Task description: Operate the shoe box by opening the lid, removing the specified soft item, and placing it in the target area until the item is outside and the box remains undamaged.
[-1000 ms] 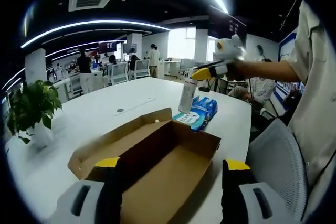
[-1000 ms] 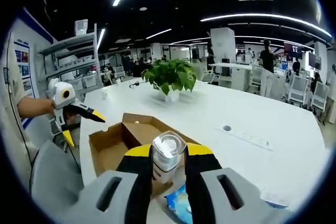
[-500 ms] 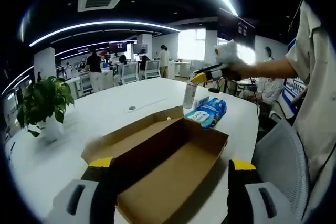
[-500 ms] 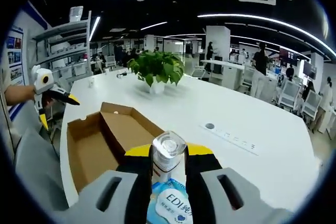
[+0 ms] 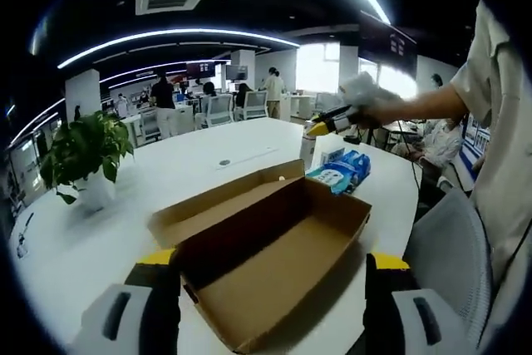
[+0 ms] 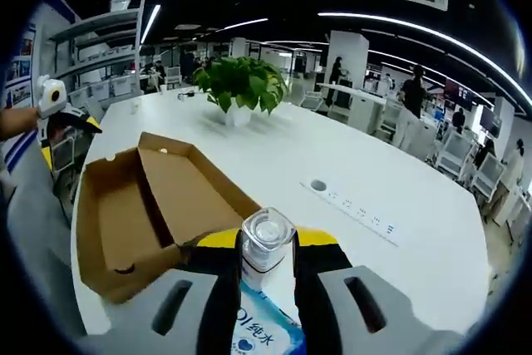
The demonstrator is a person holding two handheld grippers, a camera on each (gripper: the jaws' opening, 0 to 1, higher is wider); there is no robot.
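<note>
The brown cardboard shoe box [image 5: 274, 247] lies on the white table with its lid folded back; the inside that shows is bare. My left gripper [image 5: 270, 263] stands open at the box's near end, one jaw on each side of it. My right gripper [image 6: 264, 243] is shut on a clear plastic bottle [image 6: 266, 239], held upright beside the box [image 6: 141, 205] and above a blue wipes packet [image 6: 262, 330]. In the left gripper view the right gripper [image 5: 326, 125] holds the bottle [image 5: 307, 150] beside the packet [image 5: 339, 174]. The left gripper [image 6: 60, 114] shows at the far left.
A potted green plant [image 5: 83, 151] [image 6: 241, 85] stands on the far part of the table [image 6: 399, 197]. A socket strip [image 6: 353, 205] is set into the table top. A grey chair back [image 5: 453, 243] is at my right. People and desks fill the room behind.
The right gripper has carried the bottle away from the box and lower, over the wipes packet. The left gripper stays open at the box's end; its view has shifted slightly.
</note>
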